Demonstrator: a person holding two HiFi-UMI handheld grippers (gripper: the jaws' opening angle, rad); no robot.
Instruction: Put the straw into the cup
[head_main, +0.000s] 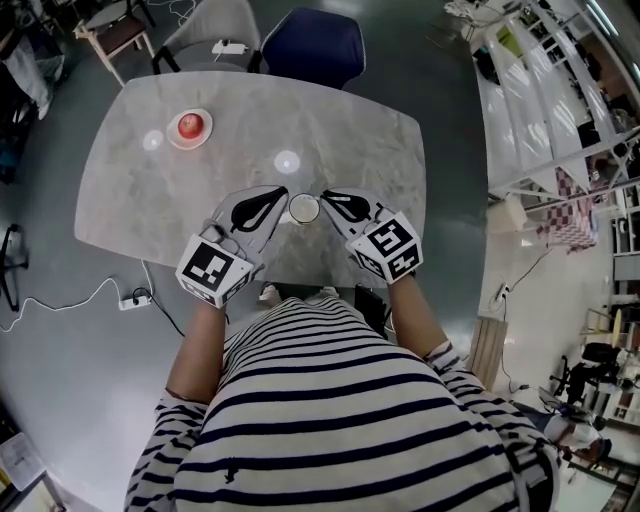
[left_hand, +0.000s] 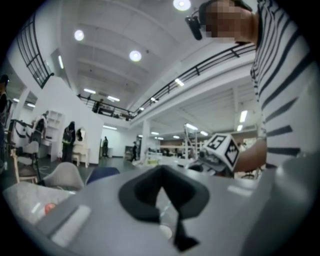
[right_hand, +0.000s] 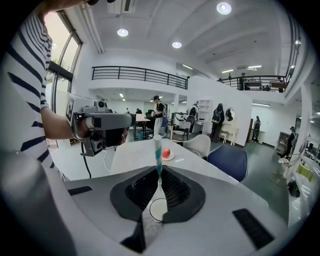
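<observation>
A clear cup stands near the front edge of the marble table, between the two grippers. My left gripper reaches it from the left. In the left gripper view its jaws are closed on the cup's translucent wall. My right gripper comes from the right and is shut on a white straw with teal stripes. The straw stands upright between the jaws. The cup's round rim shows just below the straw's lower end.
A red fruit on a small plate sits at the table's far left. Two chairs stand behind the table. A power strip and cable lie on the floor at the left. The left gripper shows across in the right gripper view.
</observation>
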